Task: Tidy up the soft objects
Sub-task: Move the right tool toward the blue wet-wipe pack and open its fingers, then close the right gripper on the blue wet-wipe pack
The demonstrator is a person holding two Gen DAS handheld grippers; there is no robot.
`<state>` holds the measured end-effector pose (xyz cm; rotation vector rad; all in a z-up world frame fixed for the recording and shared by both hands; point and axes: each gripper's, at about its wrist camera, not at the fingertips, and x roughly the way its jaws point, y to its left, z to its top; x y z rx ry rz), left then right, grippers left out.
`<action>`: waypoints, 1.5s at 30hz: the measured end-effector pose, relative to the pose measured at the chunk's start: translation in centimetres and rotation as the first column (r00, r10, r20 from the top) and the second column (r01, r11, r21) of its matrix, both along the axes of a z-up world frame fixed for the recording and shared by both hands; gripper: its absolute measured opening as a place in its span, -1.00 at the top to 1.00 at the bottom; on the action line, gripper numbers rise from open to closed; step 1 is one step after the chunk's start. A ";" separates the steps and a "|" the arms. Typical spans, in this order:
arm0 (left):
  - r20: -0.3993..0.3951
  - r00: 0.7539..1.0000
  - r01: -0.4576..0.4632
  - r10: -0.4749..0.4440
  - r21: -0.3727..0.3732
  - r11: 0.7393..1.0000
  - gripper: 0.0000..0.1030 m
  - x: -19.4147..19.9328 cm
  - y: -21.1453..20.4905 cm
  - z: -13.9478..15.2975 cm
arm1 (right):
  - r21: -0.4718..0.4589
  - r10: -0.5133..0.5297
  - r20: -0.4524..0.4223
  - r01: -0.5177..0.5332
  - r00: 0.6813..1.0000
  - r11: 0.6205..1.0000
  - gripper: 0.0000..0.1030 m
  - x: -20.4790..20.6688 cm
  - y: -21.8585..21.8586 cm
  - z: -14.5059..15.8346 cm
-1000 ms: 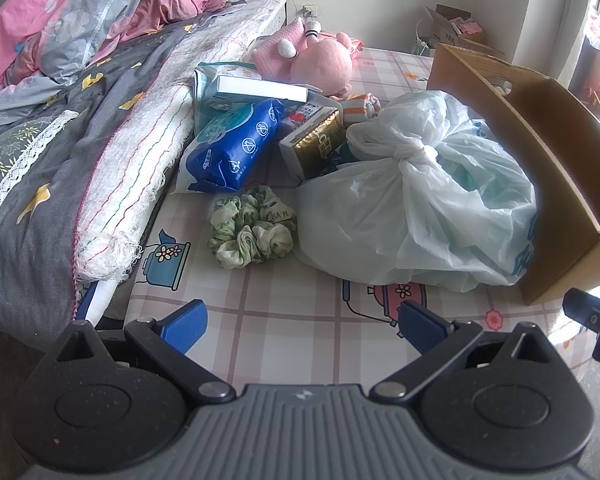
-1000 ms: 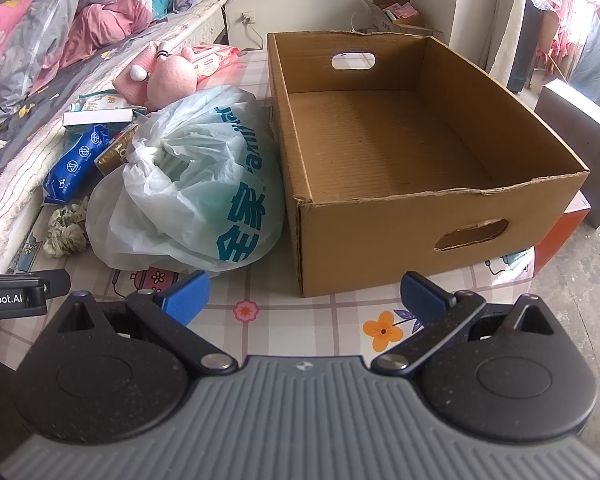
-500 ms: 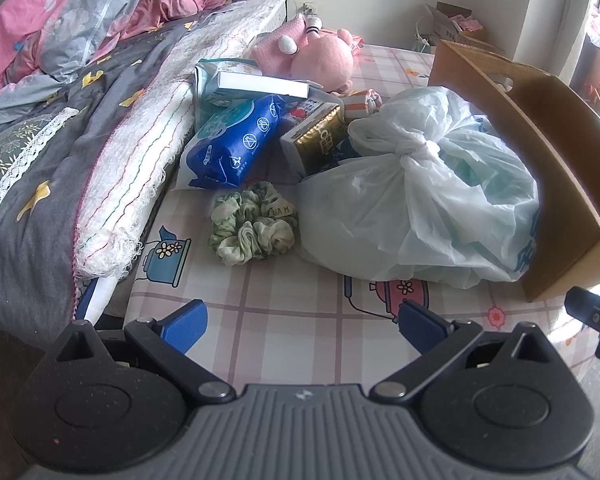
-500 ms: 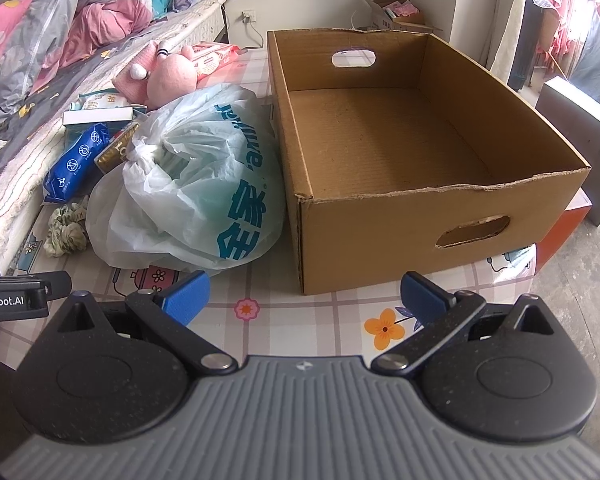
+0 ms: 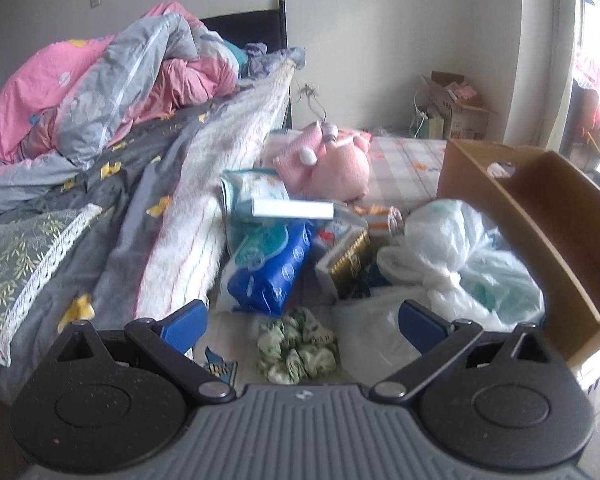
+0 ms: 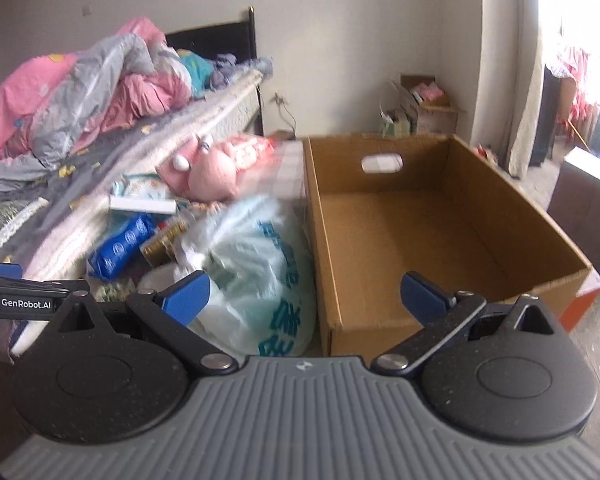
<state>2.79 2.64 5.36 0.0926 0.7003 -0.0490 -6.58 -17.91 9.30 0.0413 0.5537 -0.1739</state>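
Note:
A green-and-white scrunchie (image 5: 296,350) lies on the checked cloth just ahead of my left gripper (image 5: 302,322), which is open and holds nothing. Behind it sit a blue soft pack (image 5: 268,270), a gold box (image 5: 350,262), a tied white plastic bag (image 5: 460,272) and a pink plush toy (image 5: 332,162). My right gripper (image 6: 304,292) is open and holds nothing, facing the brown cardboard box (image 6: 412,236) with the plastic bag (image 6: 256,276) at its left. The plush (image 6: 208,172) lies farther back.
A bed with a grey quilt (image 5: 80,216) and pink bedding (image 5: 100,88) runs along the left. A small box of clutter (image 6: 420,108) stands by the far wall. A dark cabinet (image 6: 588,208) is at the right. The left gripper's body (image 6: 24,302) shows at the left edge.
Both cameras have tilted up and moved forward, so the wall and bed head now show. The scrunchie now sits close between the left fingers. Both grippers stay open.

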 end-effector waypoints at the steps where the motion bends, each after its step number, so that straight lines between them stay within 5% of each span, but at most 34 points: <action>1: 0.018 1.000 0.002 -0.002 0.000 1.000 -0.99 0.5 0.2 0.3 | 0.000 0.031 0.021 -0.032 0.999 1.000 -0.98 0.7 0.1 0.6; 5: 0.060 0.998 -0.013 0.012 0.005 1.000 -0.99 2.1 1.1 0.1 | 0.071 0.110 0.046 -0.113 0.993 0.991 -0.98 4.2 0.3 1.9; 9: 0.017 1.000 0.007 -0.007 0.005 1.000 -0.93 3.1 1.8 -2.3 | 0.164 0.152 0.028 -0.155 0.988 0.974 -0.98 6.5 1.3 0.5; 17: -0.044 0.999 0.028 -0.028 0.000 1.000 -0.49 6.4 3.4 -4.4 | 0.295 0.250 -0.052 -0.224 0.967 0.929 -0.96 11.1 3.2 -2.6; 27: -0.117 0.992 -0.036 0.038 0.021 0.999 0.19 11.1 6.7 -5.0 | 0.596 0.349 -0.152 -0.196 0.925 0.778 -0.31 18.4 6.6 -7.3; 35: -0.176 0.984 0.030 -0.019 0.061 0.998 0.26 13.0 7.3 -6.1 | 0.758 0.380 -0.252 -0.062 0.890 0.649 0.06 24.5 8.8 -11.7; 42: -0.235 0.967 0.116 -0.103 0.046 0.992 0.25 15.0 7.0 -7.2 | 0.733 0.320 -0.330 0.028 0.888 0.680 0.07 26.9 9.4 -14.6; 45: -0.262 0.953 0.166 -0.153 0.027 0.986 -0.04 16.2 6.6 -7.5 | 0.751 0.314 -0.345 0.059 0.885 0.658 0.08 27.8 9.0 -15.8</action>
